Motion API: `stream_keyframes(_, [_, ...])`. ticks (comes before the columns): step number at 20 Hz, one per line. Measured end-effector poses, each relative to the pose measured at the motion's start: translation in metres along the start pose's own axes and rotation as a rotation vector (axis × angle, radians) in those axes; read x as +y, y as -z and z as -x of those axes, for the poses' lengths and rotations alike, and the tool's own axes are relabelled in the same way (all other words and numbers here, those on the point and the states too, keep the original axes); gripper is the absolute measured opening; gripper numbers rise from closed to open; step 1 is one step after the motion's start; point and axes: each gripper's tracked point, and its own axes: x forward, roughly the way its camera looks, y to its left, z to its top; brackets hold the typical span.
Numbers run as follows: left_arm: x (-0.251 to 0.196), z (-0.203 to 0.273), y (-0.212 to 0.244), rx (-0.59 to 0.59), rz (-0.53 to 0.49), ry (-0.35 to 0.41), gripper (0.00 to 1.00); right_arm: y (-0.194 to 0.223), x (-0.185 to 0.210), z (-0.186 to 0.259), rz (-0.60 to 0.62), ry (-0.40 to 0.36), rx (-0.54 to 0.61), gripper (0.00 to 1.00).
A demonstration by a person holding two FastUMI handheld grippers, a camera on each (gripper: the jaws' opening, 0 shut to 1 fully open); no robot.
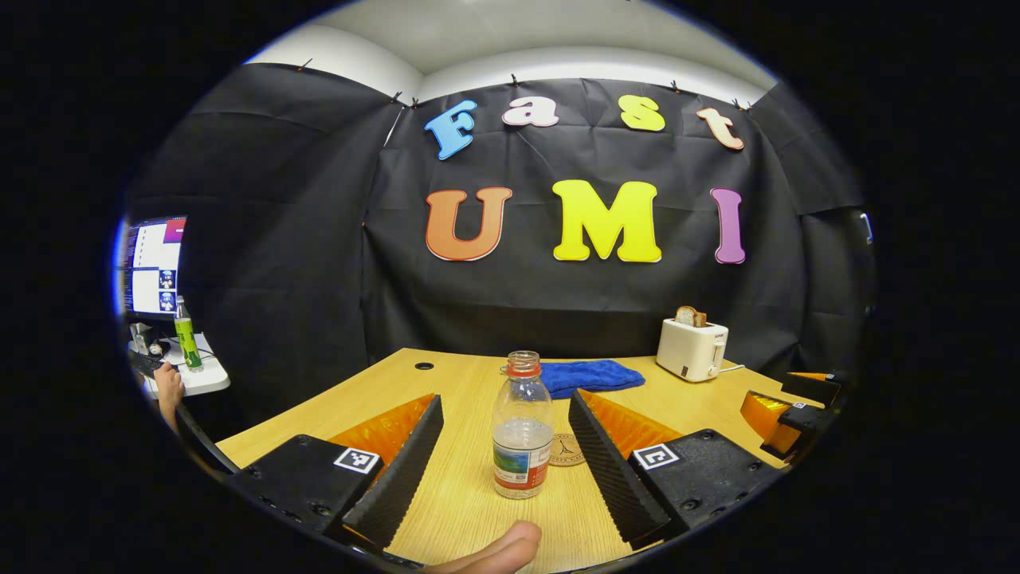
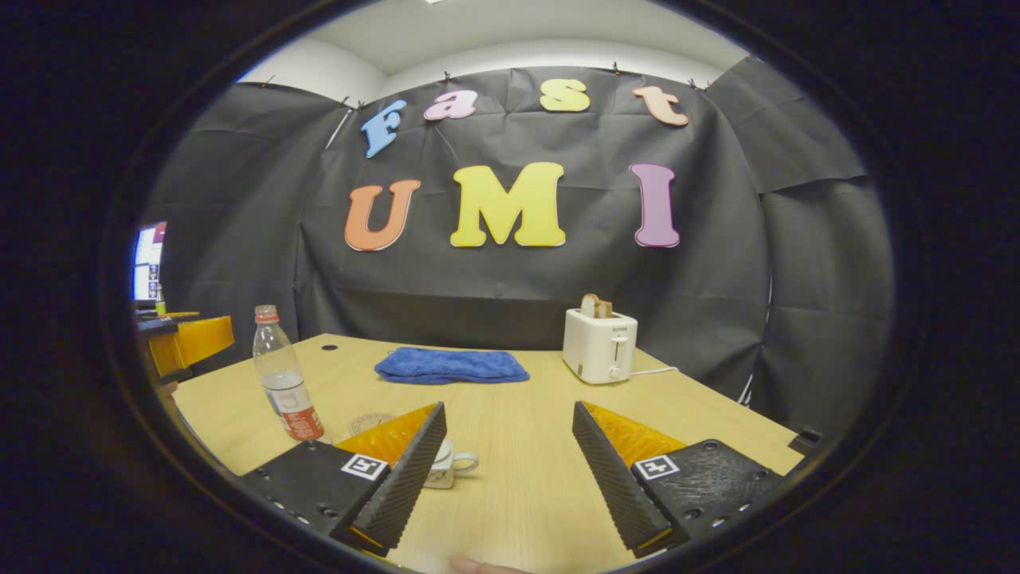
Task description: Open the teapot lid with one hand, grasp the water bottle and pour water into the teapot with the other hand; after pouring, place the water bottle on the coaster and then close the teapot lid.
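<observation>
A clear water bottle (image 1: 522, 430) with a red neck, partly filled, stands upright on the wooden table (image 1: 462, 510). It sits between the fingers of my left gripper (image 1: 505, 399), which is open and touches neither side. A round coaster (image 1: 567, 450) lies just behind the bottle. In the right gripper view the bottle (image 2: 283, 387) is far left, with the coaster (image 2: 370, 421) beside it. A small white teapot (image 2: 454, 465) with a handle peeks out from behind one finger of my right gripper (image 2: 510, 408). That gripper is open and holds nothing.
A folded blue cloth (image 2: 450, 365) lies mid-table and a white toaster (image 2: 599, 344) with bread stands at the back right, its cord trailing right. A thumb (image 1: 498, 552) shows at the bottom edge. A monitor (image 1: 151, 267) and a green bottle (image 1: 187, 335) sit off-table, left.
</observation>
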Motion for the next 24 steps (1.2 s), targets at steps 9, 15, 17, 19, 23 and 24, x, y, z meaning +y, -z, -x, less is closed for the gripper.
stream_keyframes(9, [0.007, -0.006, 0.014, 0.037, -0.015, -0.017, 0.99, 0.021, 0.019, -0.021, 0.016, -0.052, 0.010, 0.96])
stream_keyframes(15, [0.015, -0.011, 0.022, 0.059, -0.027, -0.034, 0.99, 0.046, 0.051, -0.055, 0.002, -0.108, 0.043, 0.96])
stream_keyframes(17, [0.027, -0.013, 0.022, 0.055, -0.039, -0.081, 0.99, 0.050, 0.064, -0.066, 0.003, -0.124, 0.048, 0.95])
stream_keyframes(19, [0.028, -0.014, 0.023, 0.055, -0.043, -0.084, 1.00, 0.056, 0.076, -0.076, 0.005, -0.138, 0.066, 0.90])
stream_keyframes(23, [0.032, -0.018, 0.030, 0.077, -0.047, -0.085, 1.00, 0.067, 0.088, -0.084, 0.000, -0.153, 0.097, 0.70])
stream_keyframes(24, [0.034, -0.018, 0.030, 0.076, -0.047, -0.090, 1.00, 0.067, 0.087, -0.086, -0.001, -0.146, 0.098, 0.66])
